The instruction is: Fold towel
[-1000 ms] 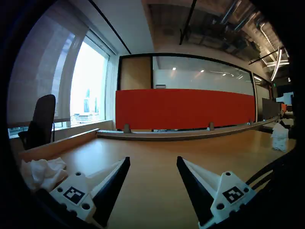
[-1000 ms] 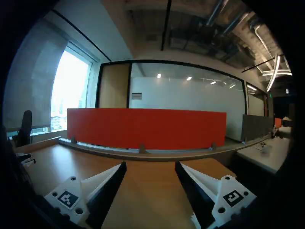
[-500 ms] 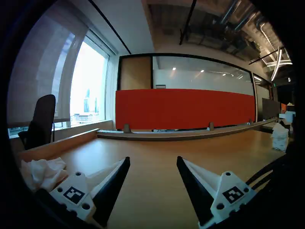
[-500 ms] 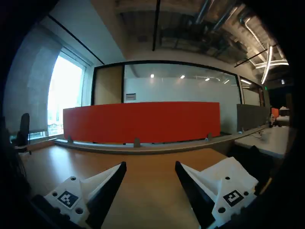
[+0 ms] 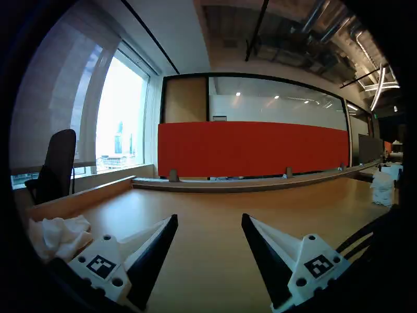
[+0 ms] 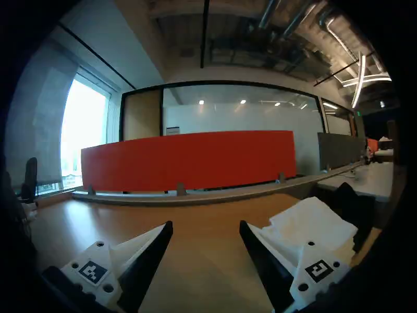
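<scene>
White cloth is the item under inspection. In the left gripper view I note a crumpled towel (image 5: pixel 57 237) lying in a loose heap on the wooden counter (image 5: pixel 208 201). It sits at about 8 o'clock, just beside the outer face of one finger of the left gripper (image 5: pixel 208 216). I cannot tell whether cloth and finger touch. In the right gripper view a folded stack (image 6: pixel 313 221) of white cloths sits at about 4 o'clock, partly behind one finger of the right gripper (image 6: pixel 206 223); contact there cannot be confirmed either. A distant white pile (image 5: pixel 383 188) at 3 o'clock in the left gripper view may be that same stack; I cannot verify it.

Handling assessment: I judge the crumpled towel to be light, soft and limp, with no stiffness of its own. It should sag from any pinch and drag across the wood rather than slide cleanly. It is not fragile. The sound hold is a corner or hem, one per gripper, so the cloth can be drawn flat. No corner is identifiable in the heap, so an exposed outer fold is the likely first purchase.

Gripper condition: on both, the jaws stand well apart with bare counter between the fingers. Neither holds anything. A red partition (image 5: pixel 253 148) stands along the far edge at 12 o'clock, well apart from the work.
</scene>
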The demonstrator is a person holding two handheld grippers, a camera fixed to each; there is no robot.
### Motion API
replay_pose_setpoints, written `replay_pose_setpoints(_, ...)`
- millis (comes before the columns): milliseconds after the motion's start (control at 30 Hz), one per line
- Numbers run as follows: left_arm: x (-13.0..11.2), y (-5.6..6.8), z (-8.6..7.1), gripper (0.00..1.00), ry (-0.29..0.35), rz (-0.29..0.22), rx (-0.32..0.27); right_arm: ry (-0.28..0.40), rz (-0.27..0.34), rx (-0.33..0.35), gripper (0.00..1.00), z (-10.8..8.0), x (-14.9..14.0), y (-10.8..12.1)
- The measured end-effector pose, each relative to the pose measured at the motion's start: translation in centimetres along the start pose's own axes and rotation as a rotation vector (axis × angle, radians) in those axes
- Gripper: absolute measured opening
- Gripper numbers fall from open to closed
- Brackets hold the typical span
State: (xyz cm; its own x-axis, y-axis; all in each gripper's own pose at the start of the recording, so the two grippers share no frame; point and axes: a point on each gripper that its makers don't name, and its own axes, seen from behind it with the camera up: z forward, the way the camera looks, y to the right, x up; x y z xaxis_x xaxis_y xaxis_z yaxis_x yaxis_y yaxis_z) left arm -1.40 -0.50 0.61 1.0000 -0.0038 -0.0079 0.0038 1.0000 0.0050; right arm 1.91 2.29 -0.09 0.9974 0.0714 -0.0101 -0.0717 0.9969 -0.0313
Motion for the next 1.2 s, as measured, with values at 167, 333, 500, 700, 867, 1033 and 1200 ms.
replay_pose_setpoints(167,0.0,0.0,0.0,0.9,0.0,0.0,0.0,0.008,-0.002,0.019,0.99,0.0,-0.2,-0.6)
replay_pose_setpoints(333,-0.1,0.0,0.1,0.9,0.0,0.0,0.0,0.001,-0.001,0.031,0.99,-0.1,-0.8,-1.0)
replay_pose_setpoints(500,-0.1,0.0,0.1,0.9,0.0,0.0,0.0,-0.008,-0.013,0.045,0.99,-0.3,-1.4,-1.6)
replay_pose_setpoints(700,-0.1,0.0,0.1,0.9,0.001,0.0,0.0,-0.008,-0.045,0.053,0.99,-0.3,-1.8,-2.3)
replay_pose_setpoints(867,-0.1,0.1,0.1,0.91,0.0,0.0,0.0,-0.01,-0.072,0.058,0.99,-0.3,-2.0,-2.9)
replay_pose_setpoints(1033,-0.1,0.0,0.1,0.9,0.0,0.0,0.0,-0.01,-0.071,0.053,0.99,-0.2,-2.0,-2.8)
replay_pose_setpoints(1200,-0.1,0.1,0.0,0.9,0.0,0.0,0.0,-0.011,-0.071,0.052,0.99,-0.2,-2.1,-2.8)
